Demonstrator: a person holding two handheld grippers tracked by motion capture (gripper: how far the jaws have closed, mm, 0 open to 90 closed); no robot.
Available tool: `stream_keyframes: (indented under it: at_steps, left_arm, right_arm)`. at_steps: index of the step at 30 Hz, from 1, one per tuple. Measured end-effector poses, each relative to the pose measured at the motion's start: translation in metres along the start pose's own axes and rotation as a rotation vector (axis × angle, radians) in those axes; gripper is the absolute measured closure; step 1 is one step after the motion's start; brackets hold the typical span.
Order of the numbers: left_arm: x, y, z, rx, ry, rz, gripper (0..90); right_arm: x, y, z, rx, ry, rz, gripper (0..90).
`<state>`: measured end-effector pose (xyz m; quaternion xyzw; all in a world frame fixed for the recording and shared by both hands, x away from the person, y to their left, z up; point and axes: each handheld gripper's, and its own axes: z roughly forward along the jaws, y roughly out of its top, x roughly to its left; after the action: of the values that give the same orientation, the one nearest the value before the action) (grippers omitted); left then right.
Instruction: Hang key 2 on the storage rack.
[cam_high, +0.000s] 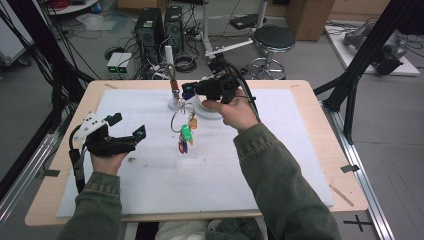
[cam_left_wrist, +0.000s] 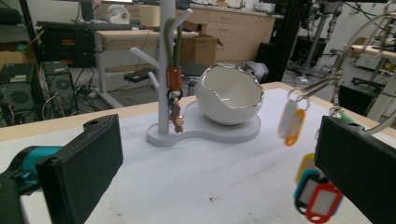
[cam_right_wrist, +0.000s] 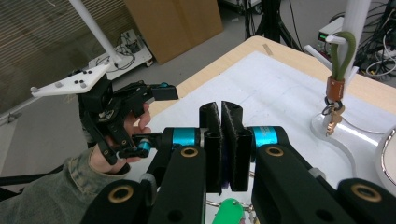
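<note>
Right gripper: upper centre of the high view, jaws pressed together on the large wire ring of a key-tag bunch, held above the tabletop; its own view shows the jaws closed with a green tag just below them
Left gripper: left of the high view, low over the tabletop, jaws wide apart and holding nothing
Key-tag bunch: hangs centre frame, just in front of the stand; a thin metal ring carrying plastic tags in green, orange, yellow, blue and red, with white label windows
Stand: white branched post, upper centre of the left gripper view, on a base shared with a white eggshell-shaped bowl; an olive loop keychain with a brown collar already hangs from one branch
Risk: the ring is thin and smooth, so it may twist or slip in the jaws
Risk: swinging tags could catch a branch or the hung keychain
Risk: a nudge could tip the light stand
</note>
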<state>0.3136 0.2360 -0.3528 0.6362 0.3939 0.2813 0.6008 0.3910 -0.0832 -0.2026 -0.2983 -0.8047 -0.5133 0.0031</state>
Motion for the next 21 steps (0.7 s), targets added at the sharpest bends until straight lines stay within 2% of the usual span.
stream_keyframes:
  at_steps: [5,10,21]
  left_arm:
    - [-0.005,-0.001,0.004,0.022,-0.013,0.012,1.7]
    - [-0.011,-0.001,0.007,0.018,-0.032,0.015,1.7]
    - [-0.03,0.003,0.013,0.004,-0.109,0.026,1.7]
  right_arm:
    - [0.002,0.0,0.008,0.009,0.007,0.007,87.3]
    - [0.005,0.0,0.015,0.008,0.004,0.015,87.3]
    - [0.011,0.0,0.03,0.013,0.006,0.027,87.3]
